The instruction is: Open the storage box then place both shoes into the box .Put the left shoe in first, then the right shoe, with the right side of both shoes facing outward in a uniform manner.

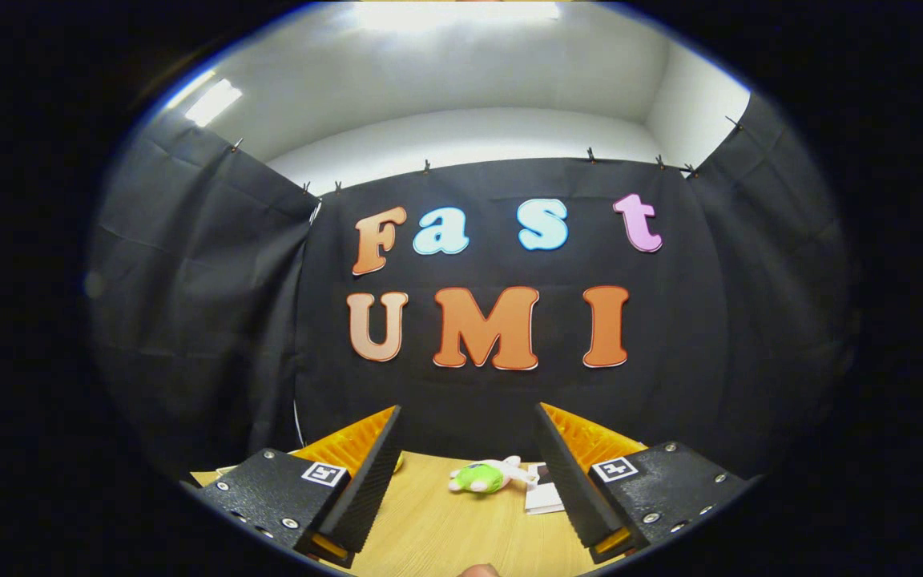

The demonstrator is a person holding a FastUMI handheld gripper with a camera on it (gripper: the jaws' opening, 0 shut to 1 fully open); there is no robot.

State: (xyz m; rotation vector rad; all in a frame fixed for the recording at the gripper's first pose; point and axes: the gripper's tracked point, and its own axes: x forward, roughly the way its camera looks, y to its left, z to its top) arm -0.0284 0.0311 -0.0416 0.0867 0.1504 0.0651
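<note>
While the gripper (468, 469) hangs above the table (445, 529) with fingers spread wide and nothing between them, a green toy (484, 477) lies beyond them beside a card (543, 498).

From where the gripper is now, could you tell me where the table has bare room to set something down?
Bare wood lies between the open gripper fingers, short of the green plush toy. Beyond, near the black cloth, the table is more crowded: toy and white card side by side.

Table: a light wooden top (445, 529) runs under and ahead of my spread fingers.
Toy: a small green and white plush (484, 476) lies on it, beyond my fingertips.
Paper: a white booklet or card (543, 498) lies just beside the toy, partly behind one finger.
</note>
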